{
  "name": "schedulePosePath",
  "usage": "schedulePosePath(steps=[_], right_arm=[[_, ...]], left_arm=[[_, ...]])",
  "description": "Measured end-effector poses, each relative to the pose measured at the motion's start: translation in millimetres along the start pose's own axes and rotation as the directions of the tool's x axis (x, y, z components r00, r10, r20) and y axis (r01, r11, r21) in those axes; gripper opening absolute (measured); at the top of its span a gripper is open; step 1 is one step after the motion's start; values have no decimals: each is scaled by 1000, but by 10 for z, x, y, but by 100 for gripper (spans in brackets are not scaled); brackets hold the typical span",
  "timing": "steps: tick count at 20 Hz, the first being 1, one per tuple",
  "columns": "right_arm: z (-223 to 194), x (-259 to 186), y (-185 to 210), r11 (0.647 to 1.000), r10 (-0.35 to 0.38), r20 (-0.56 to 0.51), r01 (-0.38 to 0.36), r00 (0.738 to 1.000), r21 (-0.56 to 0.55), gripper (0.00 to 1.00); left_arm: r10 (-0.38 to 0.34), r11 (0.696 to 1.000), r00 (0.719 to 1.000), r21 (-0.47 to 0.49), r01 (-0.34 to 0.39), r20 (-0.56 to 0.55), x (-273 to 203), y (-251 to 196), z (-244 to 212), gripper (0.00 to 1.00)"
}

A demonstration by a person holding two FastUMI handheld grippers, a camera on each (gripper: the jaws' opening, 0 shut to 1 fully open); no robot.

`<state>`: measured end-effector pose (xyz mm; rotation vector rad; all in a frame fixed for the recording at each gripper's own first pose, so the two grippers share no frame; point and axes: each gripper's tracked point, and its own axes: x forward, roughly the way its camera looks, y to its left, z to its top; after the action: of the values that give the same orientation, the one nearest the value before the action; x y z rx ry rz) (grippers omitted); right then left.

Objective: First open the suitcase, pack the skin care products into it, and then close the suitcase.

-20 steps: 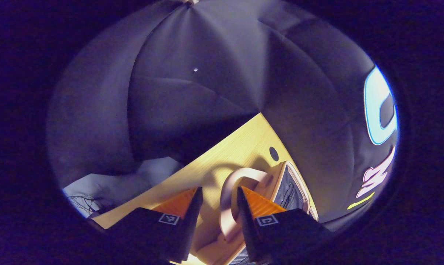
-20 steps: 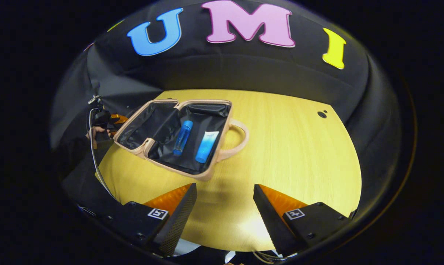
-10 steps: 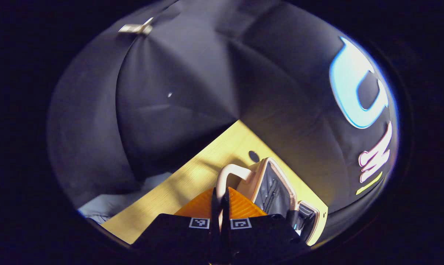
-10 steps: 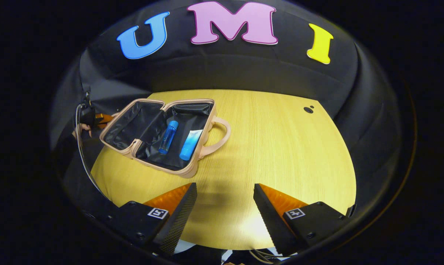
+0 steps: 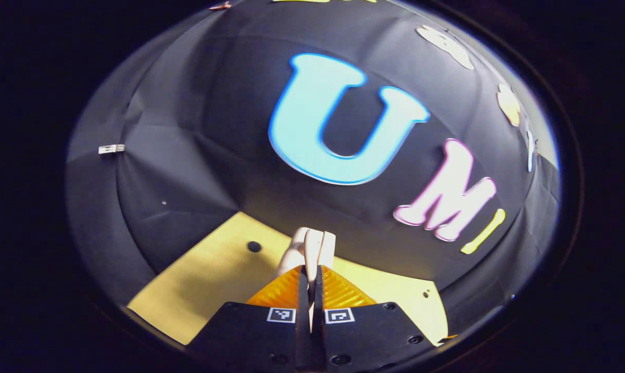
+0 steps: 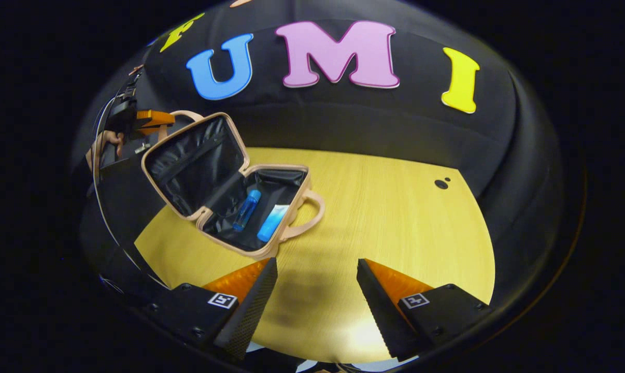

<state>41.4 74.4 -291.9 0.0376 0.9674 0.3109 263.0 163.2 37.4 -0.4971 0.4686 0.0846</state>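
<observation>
At upper left of the right gripper view, the left gripper point(image 6: 159, 118) clamps the suitcase lid's handle point(image 5: 308, 247).
Lid point(image 6: 193, 160) half raised; right gripper point(image 6: 316, 280) hangs wide open, empty, above the counter point(image 6: 395, 217).

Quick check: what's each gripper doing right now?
Left gripper: shut on the lid handle, suitcase lid raised.
Right gripper: open, holding nothing, above the table.

Dim booth, bright glare on the table point(image 6: 395, 217), heavy fisheye bending at edges
</observation>
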Motion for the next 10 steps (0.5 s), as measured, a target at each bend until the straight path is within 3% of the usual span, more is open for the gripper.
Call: schedulePosePath(steps=[2, 5, 10], right_arm=[[100, -62, -315, 1000, -18, 44, 18, 999, 11, 98], [171, -182, -735, 998, -44, 85, 39, 995, 59, 98], [90, -437, -1387, 985, -88, 114, 70, 990, 156, 98]], left_arm=[[-49, 999, 998, -18, 49, -25, -14, -719, -363, 6], [-92, 996, 990, -11, 91, -104, 190, -1437, -1094, 6], [-52, 997, 957, 44, 67, -284, 676, -1819, -2340, 6]])
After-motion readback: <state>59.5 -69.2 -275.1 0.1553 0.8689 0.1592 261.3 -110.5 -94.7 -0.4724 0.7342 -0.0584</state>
